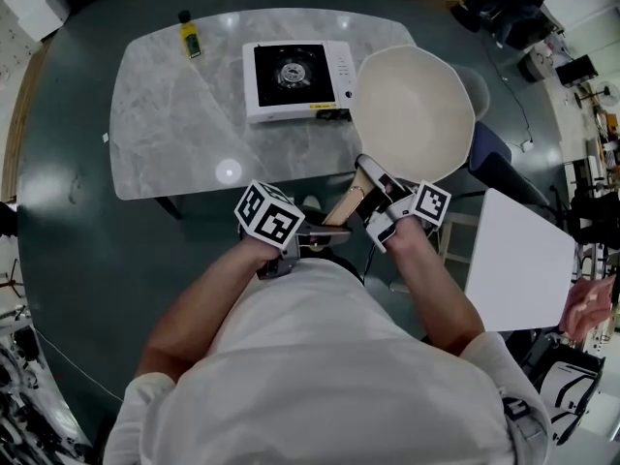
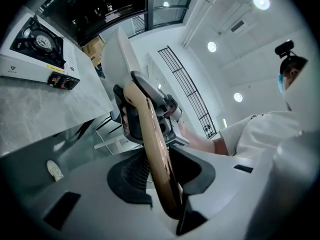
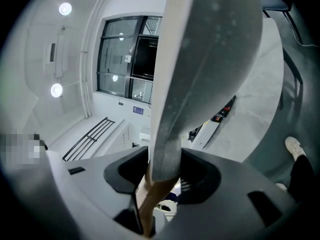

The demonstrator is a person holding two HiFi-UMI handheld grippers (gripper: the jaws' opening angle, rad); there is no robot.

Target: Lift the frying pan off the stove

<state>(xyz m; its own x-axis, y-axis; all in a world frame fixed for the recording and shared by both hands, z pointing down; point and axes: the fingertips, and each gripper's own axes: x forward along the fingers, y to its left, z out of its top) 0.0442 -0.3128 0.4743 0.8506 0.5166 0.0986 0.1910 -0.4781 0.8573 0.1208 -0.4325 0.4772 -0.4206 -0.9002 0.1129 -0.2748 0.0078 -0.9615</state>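
The frying pan, cream inside and grey underneath, hangs in the air to the right of the white portable stove, over the table's right end. Its wooden handle runs back toward me. My left gripper is shut on the handle's near end. My right gripper is shut on the handle where it meets the pan. In the left gripper view the handle passes between the left gripper's jaws. The right gripper view shows the pan's underside above the right gripper.
A grey marble table carries the stove and a small yellow bottle at its far left. A white panel and a chair stand to the right. Another person's hand shows at the right edge.
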